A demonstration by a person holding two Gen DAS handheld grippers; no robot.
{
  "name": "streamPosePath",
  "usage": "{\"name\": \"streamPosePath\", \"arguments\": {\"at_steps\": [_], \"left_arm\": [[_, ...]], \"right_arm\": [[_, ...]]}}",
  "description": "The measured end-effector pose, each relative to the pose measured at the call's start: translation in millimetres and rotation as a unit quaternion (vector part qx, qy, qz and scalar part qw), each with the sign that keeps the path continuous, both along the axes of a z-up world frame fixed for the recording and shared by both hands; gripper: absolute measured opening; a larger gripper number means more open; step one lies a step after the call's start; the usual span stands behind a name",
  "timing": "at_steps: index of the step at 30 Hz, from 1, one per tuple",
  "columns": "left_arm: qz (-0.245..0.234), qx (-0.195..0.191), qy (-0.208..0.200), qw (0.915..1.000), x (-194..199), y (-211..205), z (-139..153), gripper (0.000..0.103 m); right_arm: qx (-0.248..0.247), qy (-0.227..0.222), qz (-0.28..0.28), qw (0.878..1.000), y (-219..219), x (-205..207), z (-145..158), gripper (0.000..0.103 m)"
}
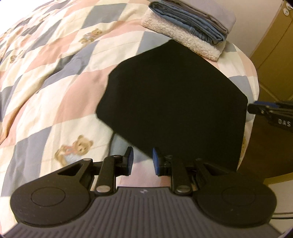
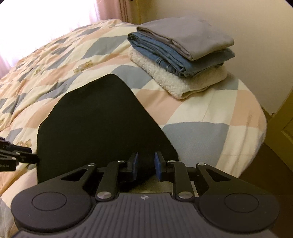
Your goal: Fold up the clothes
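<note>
Your left gripper [image 1: 142, 160] hangs with fingers parted, holding nothing, at the near-left corner of the black folded garment [image 1: 174, 102]. Your right gripper [image 2: 146, 165], likewise released, sits nearer, over its near edge. It lies ahead on the patchwork quilt [image 2: 201, 113]; beyond it sits the folded stack [image 2: 181, 55].

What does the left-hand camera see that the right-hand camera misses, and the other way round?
Only the left wrist view shows a large teddy bear print on the quilt close to its gripper, and wooden cabinet doors at upper right. Only the right wrist view shows the bright pink curtain behind the bed. Both show the black garment lying flat on the patchwork quilt, the stack of folded clothes beyond it, and both open grippers, left gripper and right gripper.
</note>
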State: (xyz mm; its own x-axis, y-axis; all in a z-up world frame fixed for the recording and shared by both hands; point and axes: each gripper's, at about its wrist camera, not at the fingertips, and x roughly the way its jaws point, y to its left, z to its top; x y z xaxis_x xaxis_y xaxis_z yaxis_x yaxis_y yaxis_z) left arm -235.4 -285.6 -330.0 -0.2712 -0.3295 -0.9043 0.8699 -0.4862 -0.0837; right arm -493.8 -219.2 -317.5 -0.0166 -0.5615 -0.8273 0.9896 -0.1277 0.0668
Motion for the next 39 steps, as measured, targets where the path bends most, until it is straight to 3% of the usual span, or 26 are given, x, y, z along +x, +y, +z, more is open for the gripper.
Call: {"name": "streamPosePath", "arguments": {"at_steps": [7,13,19,22,25,28,32,36,39], "left_arm": [[-0.036,-0.021,0.043,0.9982,9.7,45.6,20.0,0.018],[-0.041,-0.03,0.068,0.9964,-20.3,61.5,18.6,0.018],[-0.026,-0.06,0.05,0.9966,-76.3,63.3,-8.0,0.02],[-0.018,-0.065,-0.005,0.9977,-103.1,70.8,-34.4,0.021],[0.008,-0.065,-0.042,0.997,-123.9,73.5,-53.0,0.02],[0.043,-0.063,-0.043,0.9961,-127.8,69.3,-34.8,0.019],[0.102,-0.077,-0.031,0.9913,-115.8,57.9,-0.9,0.019],[0.158,-0.111,-0.04,0.9804,-96.1,23.8,10.8,0.019],[0.187,-0.125,-0.044,0.9735,-85.3,-9.7,0.1,0.019]], "right_arm": [[-0.015,-0.004,-0.025,1.0,34.2,29.7,38.4,0.023],[-0.006,0.007,-0.015,1.0,28.1,25.3,40.3,0.023],[-0.002,0.017,0.093,0.996,-14.2,8.2,14.9,0.023],[-0.001,0.021,0.169,0.985,-29.2,-5.8,-5.6,0.023],[0.03,0.011,0.223,0.974,-38.0,-25.2,-34.1,0.022],[0.066,0.01,0.272,0.96,-44.1,-36.9,-64.3,0.024],[0.077,-0.01,0.297,0.952,-57.3,-44.3,-43.2,0.023],[0.012,-0.031,0.305,0.952,-86.0,-46.7,-4.1,0.024],[-0.036,-0.03,0.325,0.944,-129.0,-30.2,-1.1,0.023]]}}
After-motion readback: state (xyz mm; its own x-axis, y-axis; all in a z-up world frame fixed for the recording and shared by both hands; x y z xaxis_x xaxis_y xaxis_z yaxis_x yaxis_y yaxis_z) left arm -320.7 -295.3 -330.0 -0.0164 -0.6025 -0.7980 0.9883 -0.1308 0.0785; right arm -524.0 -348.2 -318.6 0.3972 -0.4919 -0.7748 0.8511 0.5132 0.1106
